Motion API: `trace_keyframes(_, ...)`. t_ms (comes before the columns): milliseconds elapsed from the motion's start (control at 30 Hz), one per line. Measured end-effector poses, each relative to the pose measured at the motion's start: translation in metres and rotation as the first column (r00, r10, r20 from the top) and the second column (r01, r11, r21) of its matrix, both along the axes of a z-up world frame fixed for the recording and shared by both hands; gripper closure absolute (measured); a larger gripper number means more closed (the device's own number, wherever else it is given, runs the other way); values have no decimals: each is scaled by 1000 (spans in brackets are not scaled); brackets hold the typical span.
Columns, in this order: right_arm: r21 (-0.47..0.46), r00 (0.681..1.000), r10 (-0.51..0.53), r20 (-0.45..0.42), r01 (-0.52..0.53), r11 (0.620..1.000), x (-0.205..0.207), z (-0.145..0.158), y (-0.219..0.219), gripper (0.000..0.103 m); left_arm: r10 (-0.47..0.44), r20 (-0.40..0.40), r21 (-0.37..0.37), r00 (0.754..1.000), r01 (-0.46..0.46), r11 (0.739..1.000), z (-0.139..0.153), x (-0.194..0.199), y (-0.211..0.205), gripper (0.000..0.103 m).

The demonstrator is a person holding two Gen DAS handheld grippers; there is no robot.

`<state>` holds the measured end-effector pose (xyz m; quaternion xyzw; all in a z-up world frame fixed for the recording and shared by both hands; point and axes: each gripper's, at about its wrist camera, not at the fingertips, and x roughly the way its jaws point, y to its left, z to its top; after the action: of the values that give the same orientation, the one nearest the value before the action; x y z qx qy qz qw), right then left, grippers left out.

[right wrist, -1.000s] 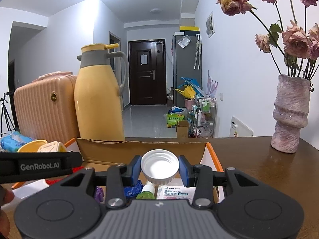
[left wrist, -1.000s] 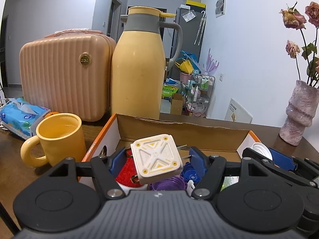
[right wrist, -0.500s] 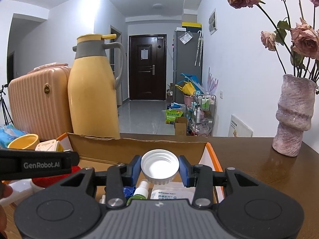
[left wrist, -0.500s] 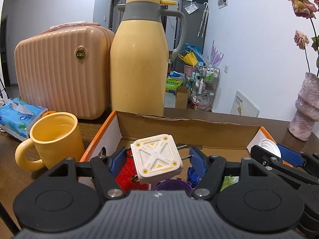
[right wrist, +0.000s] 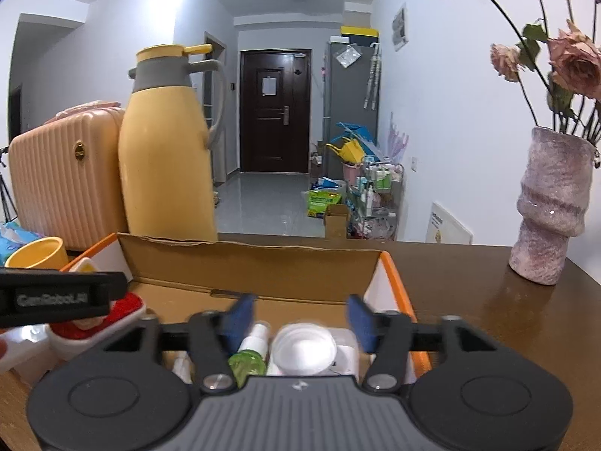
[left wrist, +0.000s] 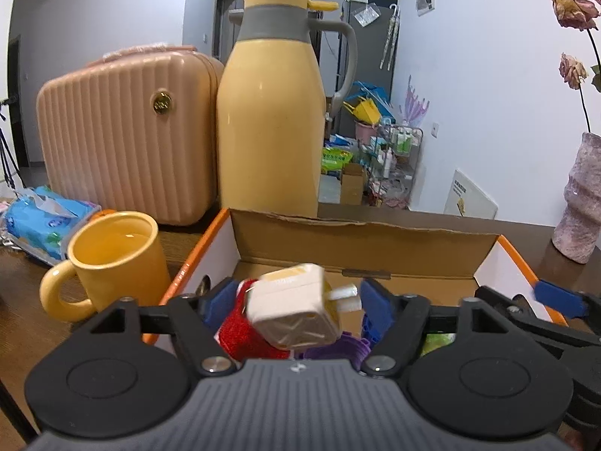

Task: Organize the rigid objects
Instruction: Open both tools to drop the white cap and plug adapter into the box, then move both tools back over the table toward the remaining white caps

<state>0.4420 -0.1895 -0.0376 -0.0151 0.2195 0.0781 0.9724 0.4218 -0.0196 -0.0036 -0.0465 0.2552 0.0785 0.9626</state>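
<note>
An open cardboard box [left wrist: 360, 242] with orange edges lies in front of both grippers and holds several small items. My left gripper [left wrist: 296, 298] is open over the box. A white and yellow plug adapter [left wrist: 291, 310] tumbles free between its fingers, above a red item [left wrist: 236, 332] and a purple item [left wrist: 338, 349]. My right gripper [right wrist: 296, 319] is open over the box's right part [right wrist: 387, 282]. A white cap [right wrist: 304, 349] lies loose below its fingers, next to a green spray bottle [right wrist: 249, 357].
A yellow mug [left wrist: 116, 259] stands left of the box. Behind stand a tall yellow thermos [left wrist: 270, 112] and a pink case [left wrist: 124, 131]. A blue tissue pack [left wrist: 41, 221] lies far left. A pink vase [right wrist: 552, 206] with flowers stands right on the brown table [right wrist: 488, 300].
Both grippers have opened. The plug adapter has tipped and dropped out of the left gripper. The white cap has dropped out of the right gripper into the box.
</note>
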Motion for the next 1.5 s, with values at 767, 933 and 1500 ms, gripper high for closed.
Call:
trace_keyframes(767,-3,998,-59,7,59,998,-1,3,-4,2,63,19,13,998,-64,998,4,-6,3,0)
trace_keyframes(933,-5,998,-62,23,62,998,-9,7,-6,2,63,34,3,997,-63,998,9,-14,3,0)
trace_keyframes(1500,-18,994,-55,90,57,998,-68,17,-13,2,83,76,7,994,-84,996,11,-64,2,0)
